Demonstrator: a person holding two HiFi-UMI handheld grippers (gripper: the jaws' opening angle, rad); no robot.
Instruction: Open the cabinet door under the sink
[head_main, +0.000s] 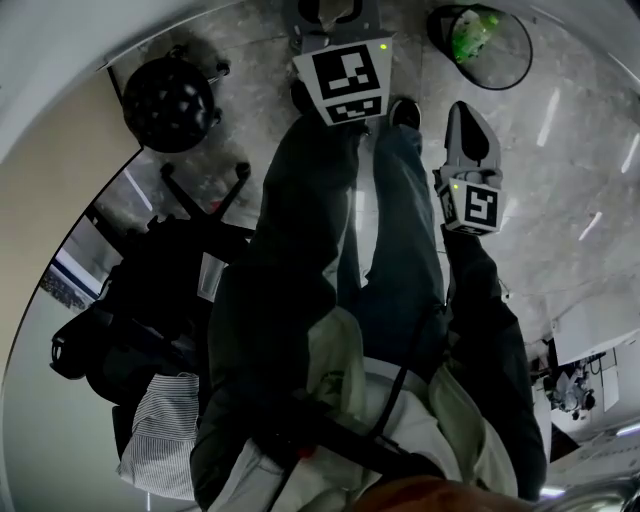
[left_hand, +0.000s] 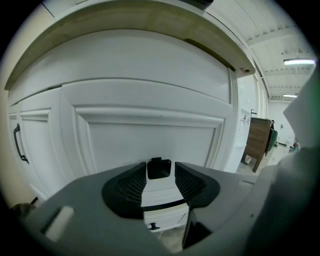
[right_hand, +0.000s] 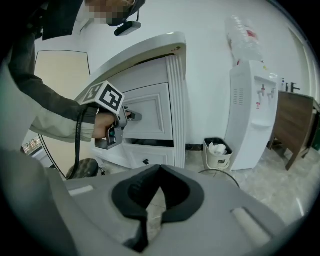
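Left hand-held gripper (left_hand: 160, 169): jaws apart, bracketing the small black square knob (left_hand: 159, 173) of the white panelled cabinet door (left_hand: 150, 135). A sliver of gap shows at one pad, so there is no firm hold yet.
Right hand-held gripper (right_hand: 160, 167): jaws pressed together, empty, well apart from the cabinet.
Door: looks closed; centre of the left gripper view, middle left of the right gripper view.
Main risk: a slip. Pulling before the pads clamp would leave the knob behind.
Second risk: an off-centre bite could twist off the small knob mid-swing.
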